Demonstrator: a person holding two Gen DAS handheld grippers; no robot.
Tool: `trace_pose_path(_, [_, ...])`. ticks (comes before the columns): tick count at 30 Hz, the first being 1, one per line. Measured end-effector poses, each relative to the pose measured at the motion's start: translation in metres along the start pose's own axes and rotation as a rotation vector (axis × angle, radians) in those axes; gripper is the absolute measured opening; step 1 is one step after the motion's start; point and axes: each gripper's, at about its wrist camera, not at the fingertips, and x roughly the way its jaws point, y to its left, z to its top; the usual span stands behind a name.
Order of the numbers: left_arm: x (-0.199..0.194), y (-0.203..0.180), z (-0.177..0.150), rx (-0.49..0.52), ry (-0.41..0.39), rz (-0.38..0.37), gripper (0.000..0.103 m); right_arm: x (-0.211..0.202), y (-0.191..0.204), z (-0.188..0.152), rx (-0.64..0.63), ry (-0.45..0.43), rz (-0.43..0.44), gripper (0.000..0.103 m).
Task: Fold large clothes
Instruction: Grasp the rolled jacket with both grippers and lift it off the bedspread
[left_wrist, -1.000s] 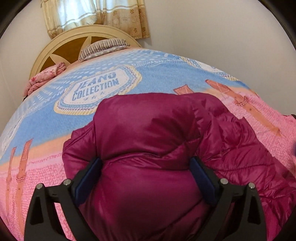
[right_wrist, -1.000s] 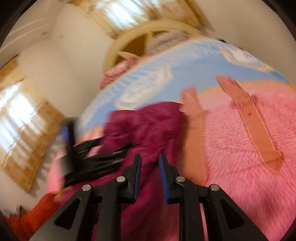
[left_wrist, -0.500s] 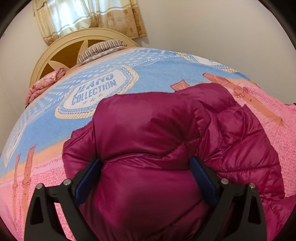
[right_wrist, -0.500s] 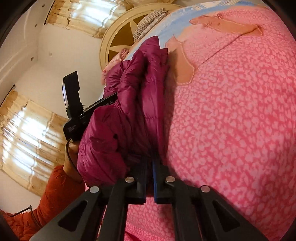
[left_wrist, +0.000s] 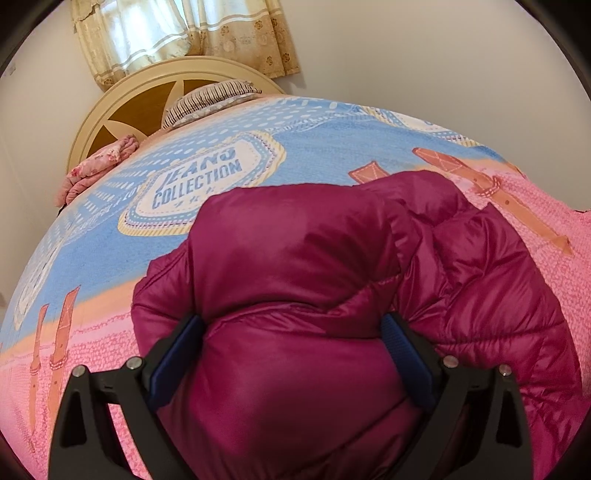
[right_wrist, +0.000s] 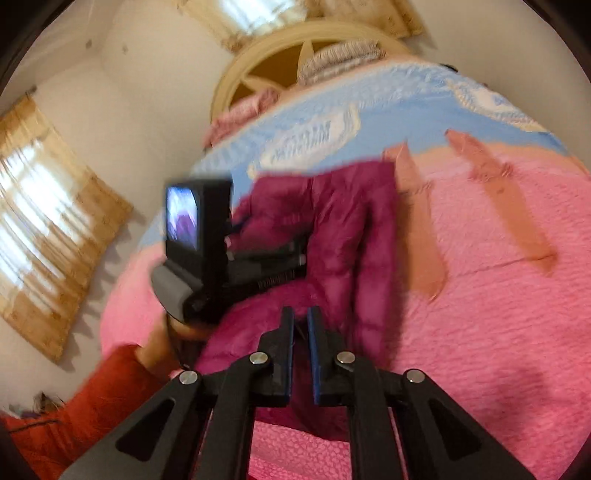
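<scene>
Left gripper (left_wrist: 291, 354) jaws wide, clamping; right gripper (right_wrist: 301, 325) jaws closed, empty.

Magenta puffer jacket (left_wrist: 295, 258), shiny quilted nylon, lies bunched and partly folded on the pink end of the bedspread, not flat. In the left wrist view a smooth folded panel bulges up through centre to 6 o'clock, and a quilted, creased section spills toward 3–4 o'clock. Right wrist view is blurred: jacket (right_wrist: 351, 229) sits centre, running down to 6 o'clock.

Black gripper (right_wrist: 300, 325) frames, blue pads, silver screws; orange-red sleeve (right_wrist: 92, 398).
</scene>
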Motion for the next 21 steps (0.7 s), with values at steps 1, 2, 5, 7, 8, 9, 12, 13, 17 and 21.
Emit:
trace_pose_path(1, [0.0, 0.0, 0.0, 0.001, 0.0, -0.002, 0.1, 0.006, -0.007, -0.008, 0.023, 0.007, 0.007, 0.007])
trace_pose_path(2, [0.0, 0.0, 0.0, 0.0, 0.0, -0.002, 0.1, 0.013, -0.01, -0.012, 0.045, 0.009, 0.014, 0.007])
trace_pose_path(5, [0.0, -0.001, 0.0, 0.002, 0.001, 0.001, 0.101, 0.02, -0.025, -0.025, 0.087, -0.013, 0.036, 0.007])
trace_pose_path(7, [0.0, -0.002, 0.0, 0.005, 0.0, 0.006, 0.101, 0.027, -0.034, -0.033, 0.119, -0.023, 0.057, 0.006])
trace_pose_path(8, [-0.001, -0.002, 0.0, 0.004, -0.001, 0.004, 0.101, 0.028, -0.036, -0.035, 0.126, -0.026, 0.069, 0.006])
trace_pose_path(9, [-0.001, -0.001, 0.0, 0.0, -0.001, 0.0, 0.101, 0.028, -0.039, -0.036, 0.137, -0.023, 0.084, 0.006])
trace_pose_path(12, [-0.007, 0.005, -0.001, -0.03, 0.0, -0.026, 0.101, 0.021, -0.043, -0.029, 0.141, 0.02, 0.085, 0.009])
trace_pose_path(13, [-0.012, 0.011, -0.001, -0.055, 0.003, -0.05, 0.101, 0.015, -0.043, -0.025, 0.12, 0.036, 0.061, 0.011])
trace_pose_path(17, [-0.042, 0.054, -0.011, -0.218, -0.022, -0.164, 0.102, -0.014, -0.039, 0.003, 0.087, -0.004, 0.039, 0.032])
trace_pose_path(21, [-0.068, 0.103, -0.026, -0.381, -0.092, -0.194, 0.103, -0.04, -0.043, 0.038, 0.061, -0.167, 0.069, 0.091])
